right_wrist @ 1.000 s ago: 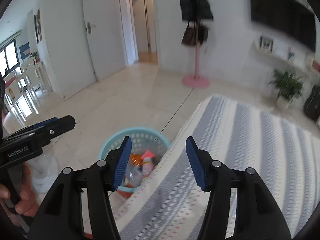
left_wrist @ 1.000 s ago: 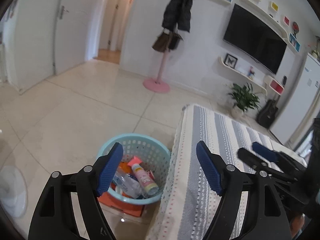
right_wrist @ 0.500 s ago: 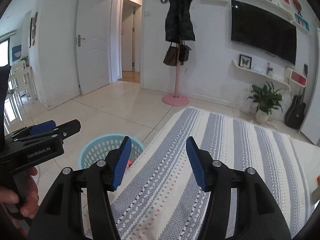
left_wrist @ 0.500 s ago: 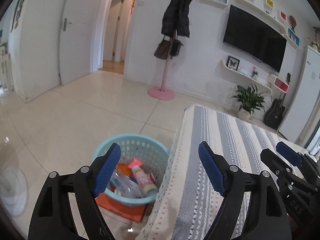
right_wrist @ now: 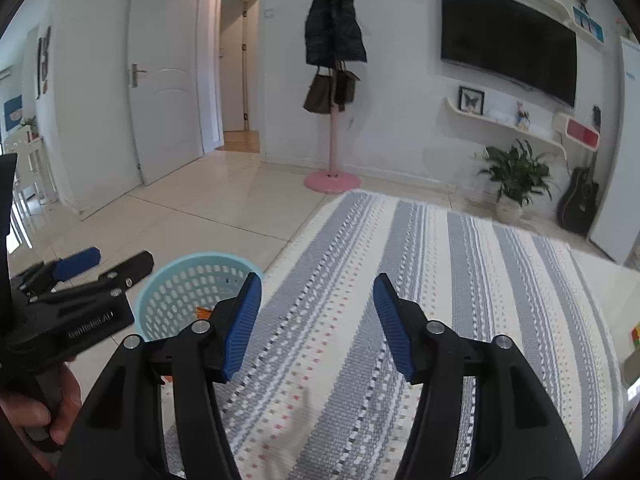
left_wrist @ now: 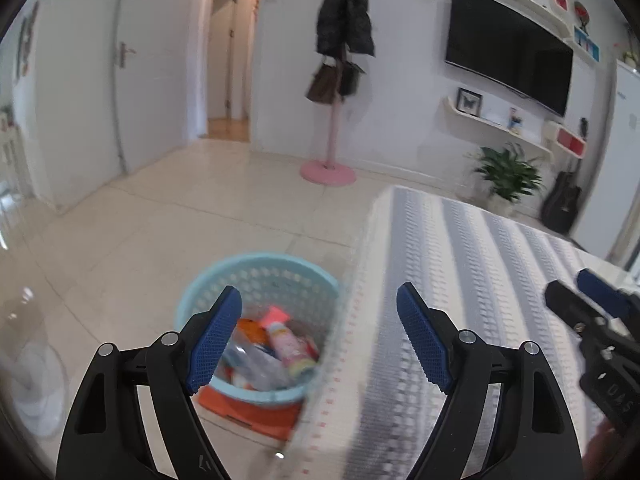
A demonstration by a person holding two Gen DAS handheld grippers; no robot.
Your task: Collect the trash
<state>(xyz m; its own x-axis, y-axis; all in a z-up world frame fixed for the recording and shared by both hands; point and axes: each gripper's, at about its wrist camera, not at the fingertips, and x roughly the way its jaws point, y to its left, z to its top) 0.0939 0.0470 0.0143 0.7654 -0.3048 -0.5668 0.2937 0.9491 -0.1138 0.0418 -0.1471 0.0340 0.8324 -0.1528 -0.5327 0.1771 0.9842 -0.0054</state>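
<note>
Jaws on my right hand-held gripper [right_wrist: 318, 322] have just been opening a little and now stand apart with nothing between them, only striped cloth beyond. My left hand-held gripper [left_wrist: 320, 340] is spread wider, also empty. Both have dropped and drifted across the room in the last second, and the right view, which had the basket nearly dead ahead a second ago, now looks mostly over the counter [right_wrist: 440, 280] with its grey-and-cream striped cover.

From the left view, the pale blue basket [left_wrist: 256, 268] sits on the tiled floor at about seven o'clock, just beside the counter's edge, on something orange. Inside it lie a clear bottle [left_wrist: 256, 368] and a pink-capped tube [left_wrist: 286, 340] (the rest is blurred, so I won't name it).

I read this as one drop finished and the search for the next piece beginning. At about four o'clock in the right view, small coloured things [right_wrist: 634, 344] show at the counter's far edge; whether they are trash I cannot tell.

The coat stand [right_wrist: 332, 140] and television [right_wrist: 508, 52] keep to the far wall, well apart.
</note>
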